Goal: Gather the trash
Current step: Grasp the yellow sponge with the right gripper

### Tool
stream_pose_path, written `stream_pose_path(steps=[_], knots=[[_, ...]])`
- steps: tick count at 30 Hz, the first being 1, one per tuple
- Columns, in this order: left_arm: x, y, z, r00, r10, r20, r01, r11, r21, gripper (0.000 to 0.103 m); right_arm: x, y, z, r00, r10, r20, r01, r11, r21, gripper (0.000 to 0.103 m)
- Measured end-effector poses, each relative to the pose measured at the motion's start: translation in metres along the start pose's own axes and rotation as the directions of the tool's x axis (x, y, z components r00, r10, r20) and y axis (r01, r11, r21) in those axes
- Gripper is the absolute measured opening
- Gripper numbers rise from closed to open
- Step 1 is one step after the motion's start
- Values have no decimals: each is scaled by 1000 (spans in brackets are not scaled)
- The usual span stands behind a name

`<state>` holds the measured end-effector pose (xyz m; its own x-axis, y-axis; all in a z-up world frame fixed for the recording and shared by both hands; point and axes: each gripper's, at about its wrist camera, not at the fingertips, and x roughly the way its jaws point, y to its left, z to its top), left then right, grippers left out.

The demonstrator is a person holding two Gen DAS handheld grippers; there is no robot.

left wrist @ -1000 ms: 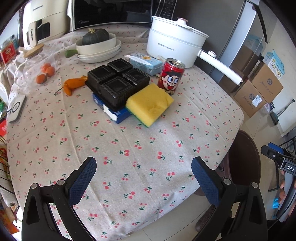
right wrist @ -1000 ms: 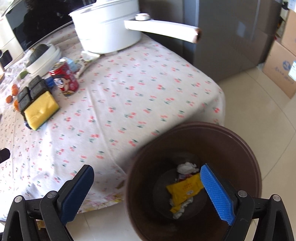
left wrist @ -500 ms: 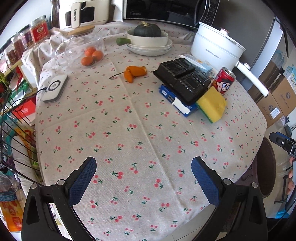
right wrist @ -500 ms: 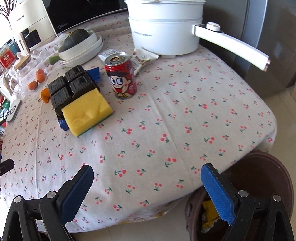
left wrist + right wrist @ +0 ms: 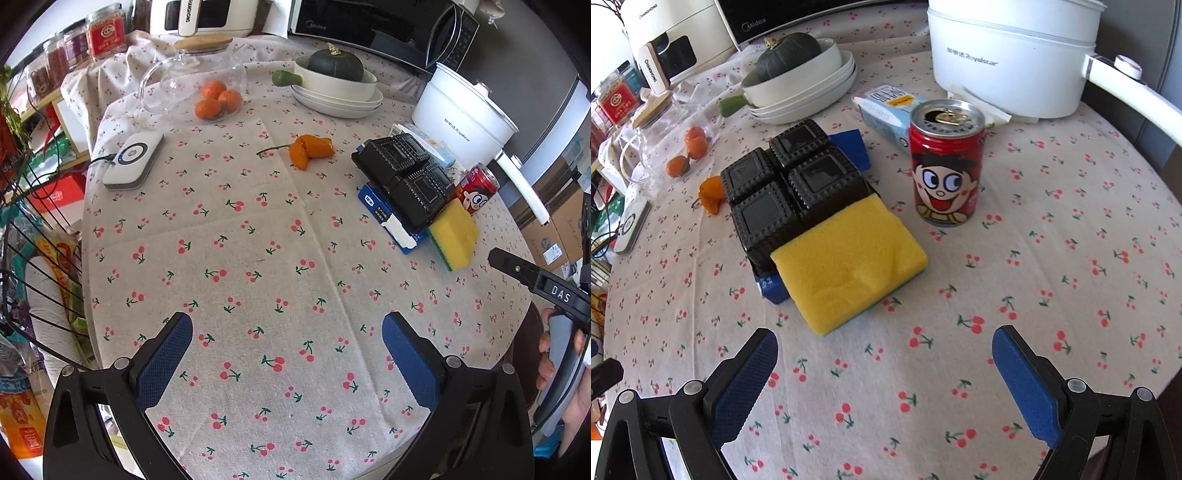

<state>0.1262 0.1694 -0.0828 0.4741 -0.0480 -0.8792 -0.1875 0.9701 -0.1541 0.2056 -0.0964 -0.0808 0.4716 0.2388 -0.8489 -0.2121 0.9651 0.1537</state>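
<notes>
An opened red drink can (image 5: 945,166) with a cartoon face stands upright on the cherry-print tablecloth (image 5: 1034,277). Left of it a black plastic tray (image 5: 790,192) lies on a blue box (image 5: 849,147), with a yellow sponge (image 5: 846,262) leaning on its near end. My right gripper (image 5: 884,363) hovers open over the cloth just short of the sponge and can, nothing between its fingers. In the left wrist view the same can (image 5: 476,188), tray (image 5: 404,182), sponge (image 5: 456,234) and an orange peel (image 5: 310,149) show. My left gripper (image 5: 286,345) is open above bare cloth.
A white electric pot (image 5: 1012,55) with a long handle stands behind the can, a tissue pack (image 5: 890,107) beside it. Bowls holding a squash (image 5: 336,79), a glass pitcher with oranges (image 5: 199,85) and a white device (image 5: 133,160) sit farther back. A wire rack (image 5: 26,258) flanks the table's left.
My right gripper has come up from over the brown bin to the table, closing on the sponge and can. My left gripper has swung left, away from the pile.
</notes>
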Motion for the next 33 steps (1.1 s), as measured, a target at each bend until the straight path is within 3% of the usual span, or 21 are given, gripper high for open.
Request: stream_pose_path(steps=[5, 9, 15, 21, 28, 30, 33], knots=[[5, 4, 2, 1000, 2, -14, -2, 1000, -7, 103, 25, 13, 15, 999, 49, 8, -50, 995, 88, 97], [7, 9, 3, 1000, 7, -18, -7, 1000, -16, 103, 43, 24, 21, 999, 30, 17, -31, 996, 86, 97], [9, 12, 6, 1000, 15, -19, -15, 1000, -13, 103, 66, 13, 10, 997, -34, -67, 40, 995, 90, 96], [8, 8, 4, 1000, -2, -22, 2, 1000, -8, 103, 54, -12, -2, 989, -108, -103, 115, 992, 57, 94], [6, 1, 1, 999, -21, -25, 20, 1000, -6, 103, 30, -65, -9, 976, -190, -107, 207, 961, 183, 91], [6, 1, 1, 999, -26, -26, 26, 1000, -10, 103, 22, -75, -11, 978, -176, -110, 197, 955, 223, 91], [5, -1, 0, 999, -33, -23, 33, 999, -10, 103, 9, -78, -6, 991, -102, -82, 120, 959, 256, 92]])
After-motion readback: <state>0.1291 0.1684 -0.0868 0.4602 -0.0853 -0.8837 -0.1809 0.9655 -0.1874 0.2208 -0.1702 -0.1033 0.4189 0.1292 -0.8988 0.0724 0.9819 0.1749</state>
